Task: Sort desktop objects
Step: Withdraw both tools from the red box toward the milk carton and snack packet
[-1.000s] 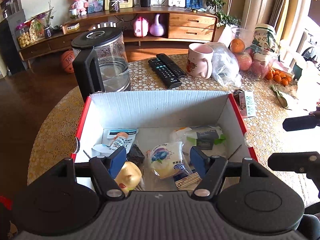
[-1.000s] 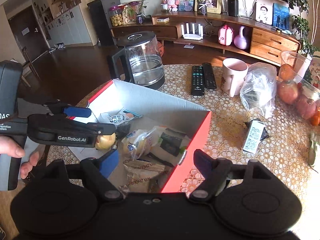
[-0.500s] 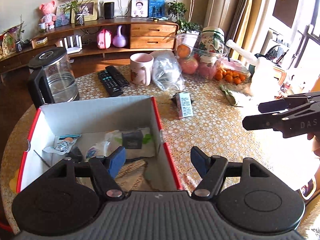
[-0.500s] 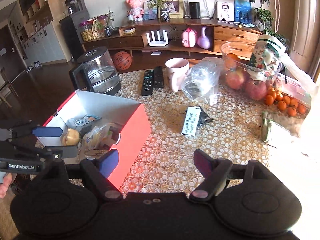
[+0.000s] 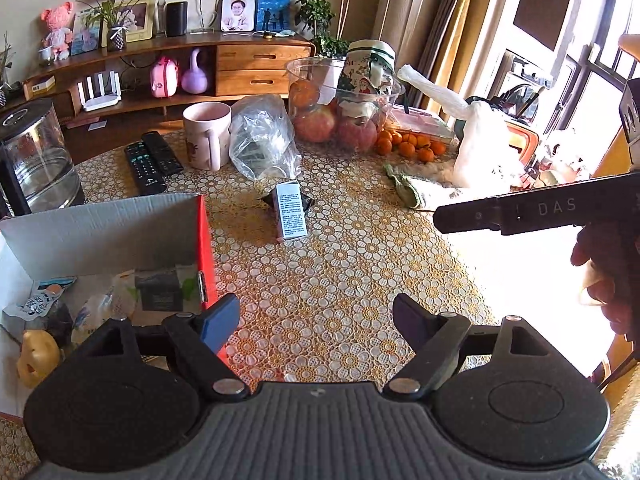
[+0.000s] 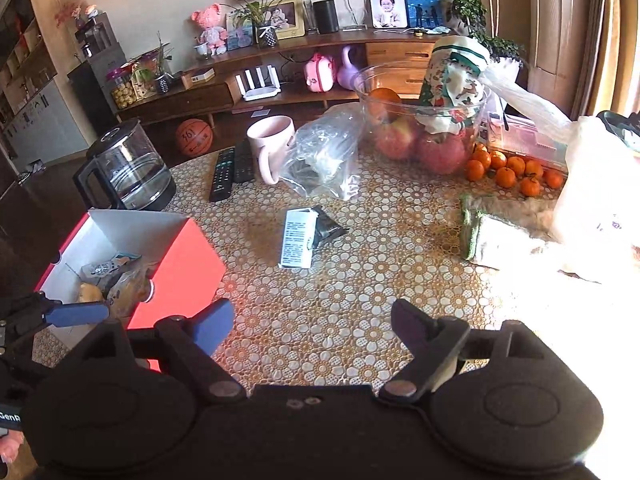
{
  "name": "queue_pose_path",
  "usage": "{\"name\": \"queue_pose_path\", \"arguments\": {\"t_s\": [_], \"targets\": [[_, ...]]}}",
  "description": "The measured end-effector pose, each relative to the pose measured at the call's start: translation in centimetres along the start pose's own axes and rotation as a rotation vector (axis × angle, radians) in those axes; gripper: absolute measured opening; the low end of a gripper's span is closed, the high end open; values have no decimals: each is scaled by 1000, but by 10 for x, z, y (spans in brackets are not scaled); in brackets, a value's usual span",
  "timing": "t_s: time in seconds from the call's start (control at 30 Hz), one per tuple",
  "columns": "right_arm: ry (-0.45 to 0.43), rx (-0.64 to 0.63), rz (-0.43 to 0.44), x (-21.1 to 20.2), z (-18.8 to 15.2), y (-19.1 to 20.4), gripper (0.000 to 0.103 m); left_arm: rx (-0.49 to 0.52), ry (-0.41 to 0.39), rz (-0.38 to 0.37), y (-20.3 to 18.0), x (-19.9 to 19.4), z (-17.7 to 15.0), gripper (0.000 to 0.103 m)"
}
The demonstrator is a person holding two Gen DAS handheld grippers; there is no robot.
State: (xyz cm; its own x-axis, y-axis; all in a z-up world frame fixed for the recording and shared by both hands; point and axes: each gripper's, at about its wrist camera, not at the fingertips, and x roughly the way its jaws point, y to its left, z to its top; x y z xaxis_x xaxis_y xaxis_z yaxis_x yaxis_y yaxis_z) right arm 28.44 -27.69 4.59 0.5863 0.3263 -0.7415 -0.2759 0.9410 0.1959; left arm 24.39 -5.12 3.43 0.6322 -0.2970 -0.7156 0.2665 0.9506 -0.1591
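A red cardboard box (image 5: pixel 206 240) with a white inside holds several snack packets and a yellow toy (image 5: pixel 36 356); it also shows in the right wrist view (image 6: pixel 180 264). A small white carton (image 5: pixel 291 210) lies on a black packet (image 6: pixel 330 228) in the middle of the table; the carton also shows in the right wrist view (image 6: pixel 298 238). My left gripper (image 5: pixel 316 322) is open and empty over the tablecloth, just right of the box. My right gripper (image 6: pixel 312 322) is open and empty, in front of the carton.
A glass kettle (image 6: pixel 128 168), two remotes (image 5: pixel 150 160), a pink mug (image 5: pixel 208 136), a clear plastic bag (image 5: pixel 264 136), a fruit bowl (image 6: pixel 424 128), small oranges (image 6: pixel 508 168), a green-edged cloth (image 6: pixel 480 236) and a white bag (image 6: pixel 596 184) stand around the far and right sides.
Both grippers swung right, away from the box interior, and now face the middle of the table. The carton is nearer to centre in both views. Both stay open and empty.
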Motion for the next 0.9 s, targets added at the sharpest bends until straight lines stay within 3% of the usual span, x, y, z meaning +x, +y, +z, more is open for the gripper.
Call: {"name": "queue_pose_path", "arguments": {"t_s": [0.13, 0.2, 0.7, 0.9], "targets": [[-5, 24, 1, 13, 5, -15, 93, -16, -17, 5, -8, 18, 3, 91], [-5, 34, 5, 19, 9, -20, 95, -18, -30, 14, -13, 27, 5, 102], [22, 30, 30, 84, 49, -36, 98, -18, -89, 154, -45, 100, 10, 103], [57, 45, 36, 114, 62, -45, 97, -32, -79, 164, -44, 130, 16, 103]]}}
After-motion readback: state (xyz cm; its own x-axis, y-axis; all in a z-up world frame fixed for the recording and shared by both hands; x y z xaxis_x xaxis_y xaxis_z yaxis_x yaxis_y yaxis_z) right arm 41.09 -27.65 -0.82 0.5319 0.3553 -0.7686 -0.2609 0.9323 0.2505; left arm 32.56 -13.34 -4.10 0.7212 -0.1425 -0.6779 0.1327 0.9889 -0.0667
